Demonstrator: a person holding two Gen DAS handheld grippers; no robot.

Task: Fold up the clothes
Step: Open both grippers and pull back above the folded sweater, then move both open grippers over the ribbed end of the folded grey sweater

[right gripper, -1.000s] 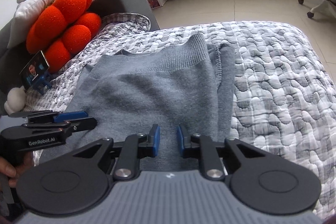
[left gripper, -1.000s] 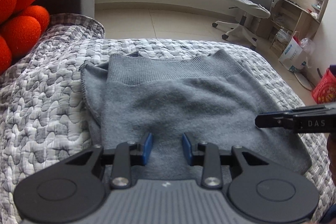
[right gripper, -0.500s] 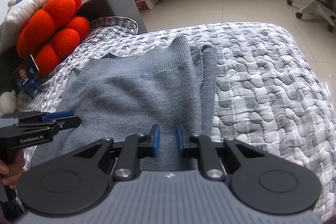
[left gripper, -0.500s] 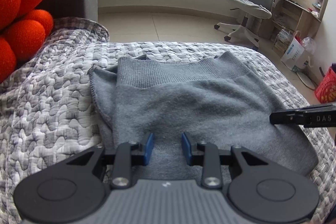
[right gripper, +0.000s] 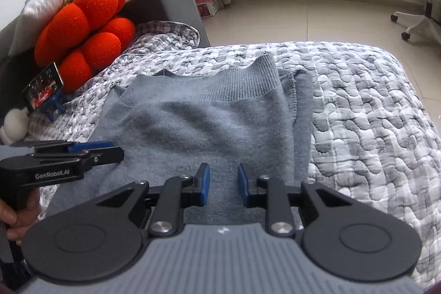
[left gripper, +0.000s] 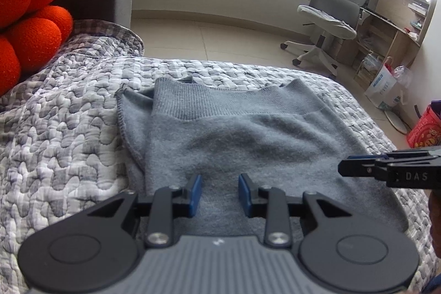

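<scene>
Just ahead of both claws, a grey sweater [left gripper: 248, 139] lies partly folded on a quilted bed [right gripper: 372, 112]; left claw [left gripper: 219, 194] and right claw [right gripper: 223, 185] hover narrowly parted, empty, over soft, limp knit best pinched at its near edge

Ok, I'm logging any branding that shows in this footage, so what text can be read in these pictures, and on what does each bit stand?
"GenRobot.AI": on the side of the left gripper, seen from the right wrist view.
"DAS": on the side of the right gripper, at the edge of the left wrist view; the picture edge may cut the word off.
Blue lettering on the white bag by the desk: too small to read.
Phone screen: too blurred to read.
</scene>
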